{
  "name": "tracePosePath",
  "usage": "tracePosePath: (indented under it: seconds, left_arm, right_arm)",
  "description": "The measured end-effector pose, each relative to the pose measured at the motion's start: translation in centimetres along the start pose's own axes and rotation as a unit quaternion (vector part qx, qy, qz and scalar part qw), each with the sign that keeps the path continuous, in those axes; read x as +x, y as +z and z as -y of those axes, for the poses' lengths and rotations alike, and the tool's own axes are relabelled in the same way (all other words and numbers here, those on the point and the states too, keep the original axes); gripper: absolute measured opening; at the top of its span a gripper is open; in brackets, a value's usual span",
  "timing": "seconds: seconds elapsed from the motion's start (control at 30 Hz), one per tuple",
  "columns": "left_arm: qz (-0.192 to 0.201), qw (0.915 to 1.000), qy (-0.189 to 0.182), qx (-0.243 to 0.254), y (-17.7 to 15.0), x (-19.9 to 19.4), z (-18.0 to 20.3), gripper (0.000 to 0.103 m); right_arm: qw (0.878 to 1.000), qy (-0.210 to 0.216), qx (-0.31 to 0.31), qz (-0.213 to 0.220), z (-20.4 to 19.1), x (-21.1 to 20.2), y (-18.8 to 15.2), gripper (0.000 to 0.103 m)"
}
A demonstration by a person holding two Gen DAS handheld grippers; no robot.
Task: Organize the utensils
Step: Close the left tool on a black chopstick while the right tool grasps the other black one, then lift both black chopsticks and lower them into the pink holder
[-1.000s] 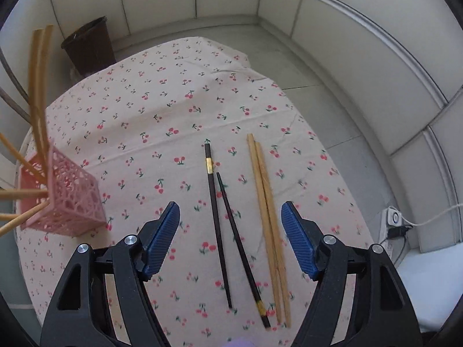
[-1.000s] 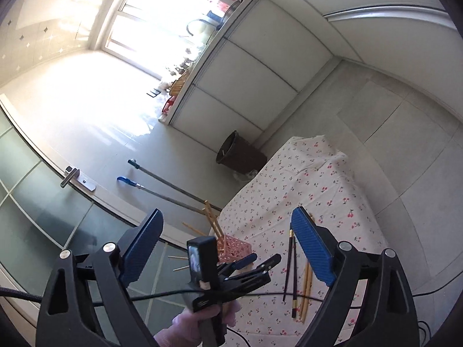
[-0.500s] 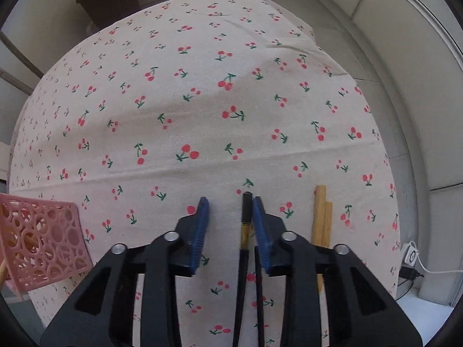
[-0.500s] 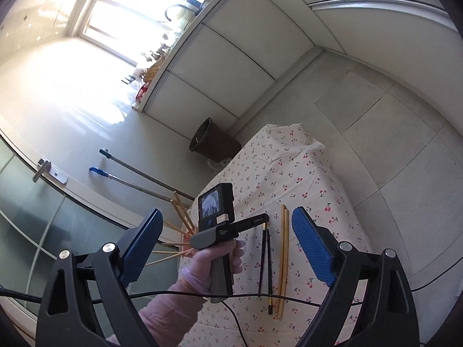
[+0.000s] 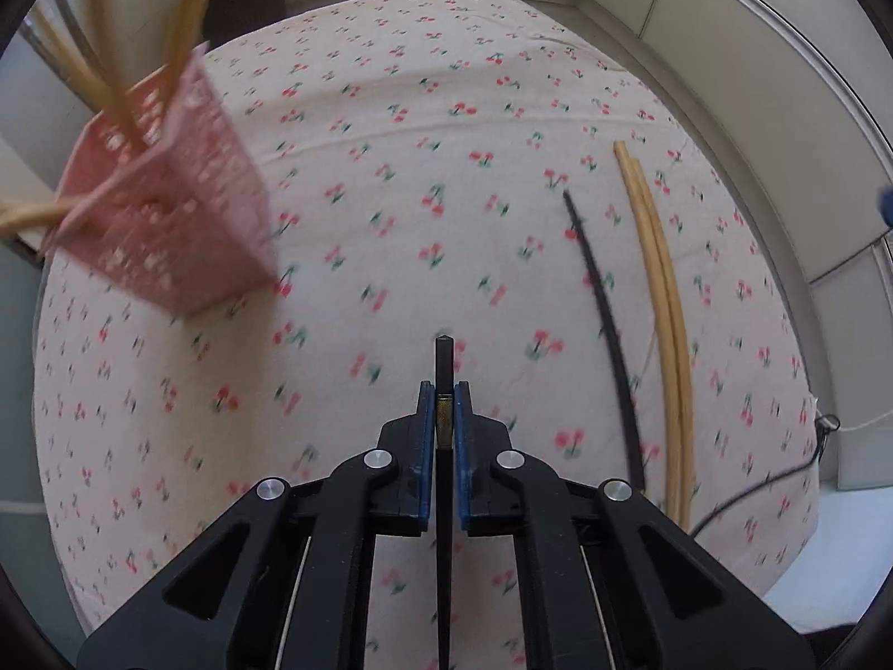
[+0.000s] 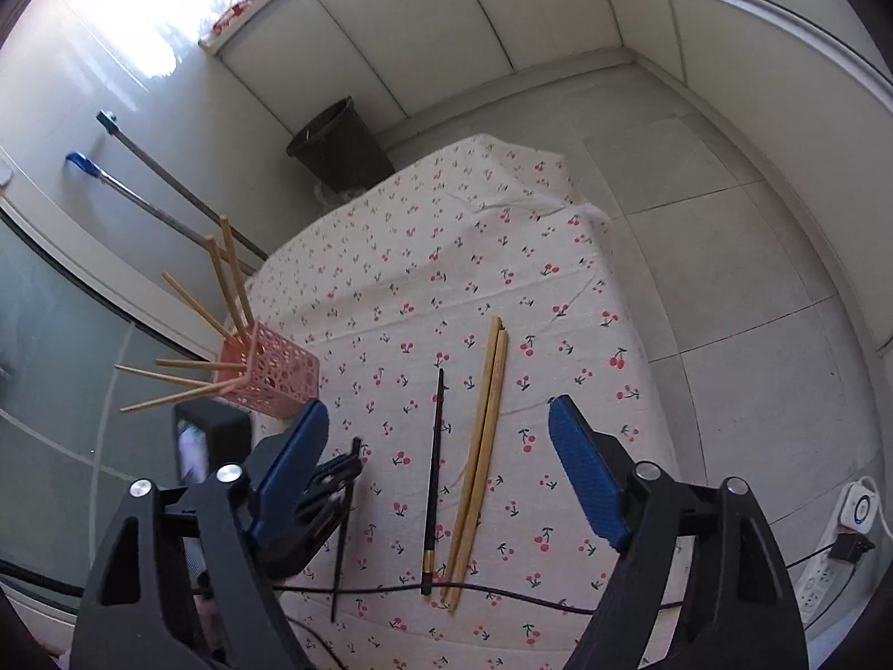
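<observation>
- Black chopstick [image 5: 445,368] is clamped between the blue pads [image 5: 427,435] of the left claw [image 5: 445,413]; the jaws have just closed down onto it, and its gold band sits right between the pads.
- Its blunt end juts a short way past the fingertips, above the cherry-print cloth [image 5: 446,111] that covers the desk.
- Second black chopstick [image 5: 600,312] lies flat on the cloth, to the right of the left claw in the left wrist view, apart from it.
- Pair of light wooden chopsticks [image 5: 664,301] lies just beside that chopstick, on its far right, the two sticks touching each other along their length.
- Pink lattice holder [image 6: 276,371] stands near the desk's left edge with several wooden chopsticks [image 6: 223,279] splayed out of it; in the left wrist view it is blurred.
- Right claw [image 6: 441,458] hangs above the desk with its jaws fairly wide; they have just been narrowing, with nothing gripped between them.
- Seen from the right wrist, the loose black chopstick [image 6: 435,474] and the wooden pair [image 6: 480,463] lie below the gap of that claw.
- Dark waste bin [image 6: 340,145] stands on the tiled floor beyond the desk.
</observation>
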State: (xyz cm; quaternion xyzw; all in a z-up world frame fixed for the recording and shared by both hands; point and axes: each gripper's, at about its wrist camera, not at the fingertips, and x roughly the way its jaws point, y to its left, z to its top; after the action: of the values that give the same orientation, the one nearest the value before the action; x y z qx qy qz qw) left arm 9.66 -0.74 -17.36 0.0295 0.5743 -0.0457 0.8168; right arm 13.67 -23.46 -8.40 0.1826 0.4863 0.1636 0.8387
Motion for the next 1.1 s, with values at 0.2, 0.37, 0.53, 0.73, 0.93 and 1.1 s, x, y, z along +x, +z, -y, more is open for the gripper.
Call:
tracePosePath:
  seconds: [0.2,0.37,0.53,0.73,0.93,1.1]
  left_arm:
    - [0.019,0.9982,0.015,-0.054,-4.9,-4.9,-6.4,0.006]
    - [0.084,0.9892,0.000,-0.120,-5.8,-9.5,-10.7,0.006]
    - [0.134,0.9796,-0.018,-0.149,-5.7,-11.7,-12.1,0.006]
    - [0.158,0.9745,-0.037,-0.155,-5.6,-13.1,-12.7,0.006]
    - [0.178,0.9712,-0.046,-0.152,-5.7,-14.1,-12.5,0.006]
    - [0.199,0.9673,-0.060,-0.145,-6.1,-15.7,-12.5,0.006]
  right_arm:
    - [0.994,-0.066,-0.047,-0.072,-4.0,8.8,-0.5,0.045]
    - [0.982,-0.152,-0.070,-0.088,-5.3,13.9,-1.0,0.037]
    - [0.968,-0.213,-0.085,-0.097,-5.2,16.7,-1.7,0.019]
    - [0.960,-0.245,-0.120,-0.071,-6.5,17.4,-3.1,0.005]
    - [0.969,-0.203,-0.138,-0.002,-8.9,13.1,-4.6,0.005]
    - [0.976,-0.140,-0.153,0.060,-11.5,6.2,-5.7,0.005]
